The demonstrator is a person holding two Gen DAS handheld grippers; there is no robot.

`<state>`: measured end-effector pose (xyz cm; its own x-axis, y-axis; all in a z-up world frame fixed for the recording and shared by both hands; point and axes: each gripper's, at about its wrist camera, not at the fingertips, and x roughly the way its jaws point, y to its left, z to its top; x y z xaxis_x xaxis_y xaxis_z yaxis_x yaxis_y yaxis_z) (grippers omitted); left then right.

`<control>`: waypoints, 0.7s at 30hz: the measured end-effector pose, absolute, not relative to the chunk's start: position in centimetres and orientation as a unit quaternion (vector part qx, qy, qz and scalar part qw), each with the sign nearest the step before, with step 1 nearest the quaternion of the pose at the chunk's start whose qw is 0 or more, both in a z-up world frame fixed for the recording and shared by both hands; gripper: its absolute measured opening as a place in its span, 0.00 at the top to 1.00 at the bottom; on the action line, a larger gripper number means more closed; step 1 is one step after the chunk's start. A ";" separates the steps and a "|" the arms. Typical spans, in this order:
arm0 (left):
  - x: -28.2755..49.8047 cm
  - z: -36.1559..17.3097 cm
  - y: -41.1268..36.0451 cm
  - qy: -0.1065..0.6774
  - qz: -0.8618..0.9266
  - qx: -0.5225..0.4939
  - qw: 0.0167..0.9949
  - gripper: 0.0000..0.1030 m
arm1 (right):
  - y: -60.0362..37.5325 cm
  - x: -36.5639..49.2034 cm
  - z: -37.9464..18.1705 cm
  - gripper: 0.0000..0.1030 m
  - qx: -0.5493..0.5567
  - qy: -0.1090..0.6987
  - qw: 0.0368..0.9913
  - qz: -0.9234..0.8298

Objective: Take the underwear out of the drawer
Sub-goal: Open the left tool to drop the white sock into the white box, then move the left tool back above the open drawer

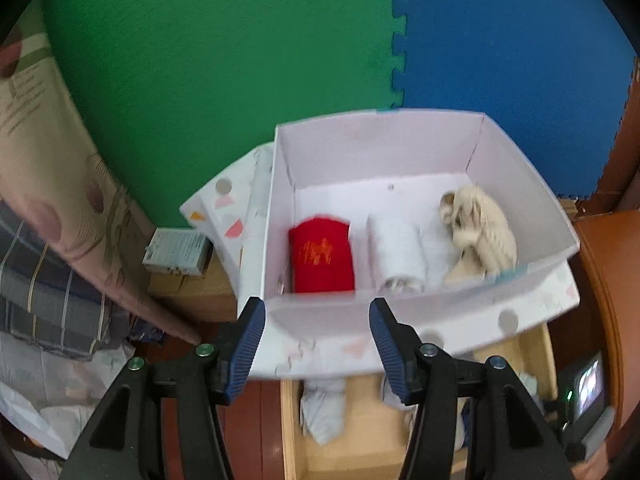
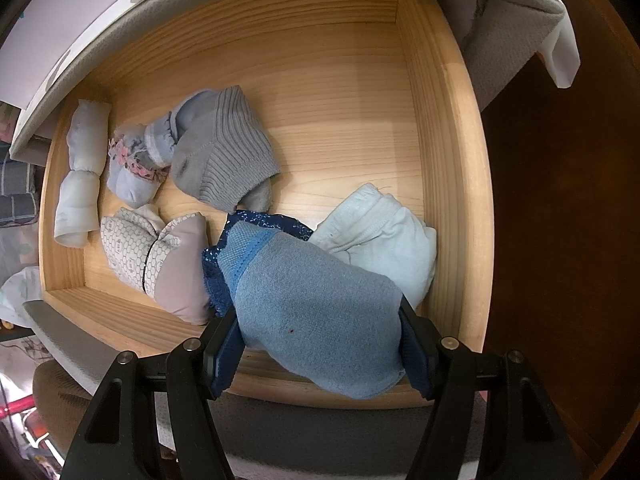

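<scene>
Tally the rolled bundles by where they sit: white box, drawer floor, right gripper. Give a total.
White box: 3 (red, white, cream)
Drawer floor: 5
Right gripper: 1, the blue bundle
Total: 9

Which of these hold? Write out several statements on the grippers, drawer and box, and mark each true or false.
1. The right gripper is clamped on the blue bundle. True.
2. The left gripper holds the red roll. False: it is open, holding nothing.
3. The white box holds three rolled items. True.
4. The wooden drawer is emptied. False: several bundles remain, among them a grey bundle.
</scene>
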<state>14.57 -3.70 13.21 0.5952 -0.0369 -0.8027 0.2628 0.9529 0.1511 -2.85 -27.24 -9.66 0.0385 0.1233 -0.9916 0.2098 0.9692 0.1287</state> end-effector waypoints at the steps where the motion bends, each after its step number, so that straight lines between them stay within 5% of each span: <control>1: 13.6 12.6 -3.3 0.442 -0.083 0.130 0.884 0.46 | -27.1 -2.8 -9.7 0.37 0.117 0.693 0.711 -0.030; 21: 4.2 -3.7 -0.8 0.528 -0.040 0.111 0.841 0.46 | -25.2 -2.8 -9.5 0.40 0.085 0.686 0.721 -0.035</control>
<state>4.23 -0.82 -3.73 0.4393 0.0505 -0.8969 0.1837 0.9723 0.1448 -2.75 -25.24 -9.50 0.0553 0.0668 -0.9962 0.1675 0.9830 0.0752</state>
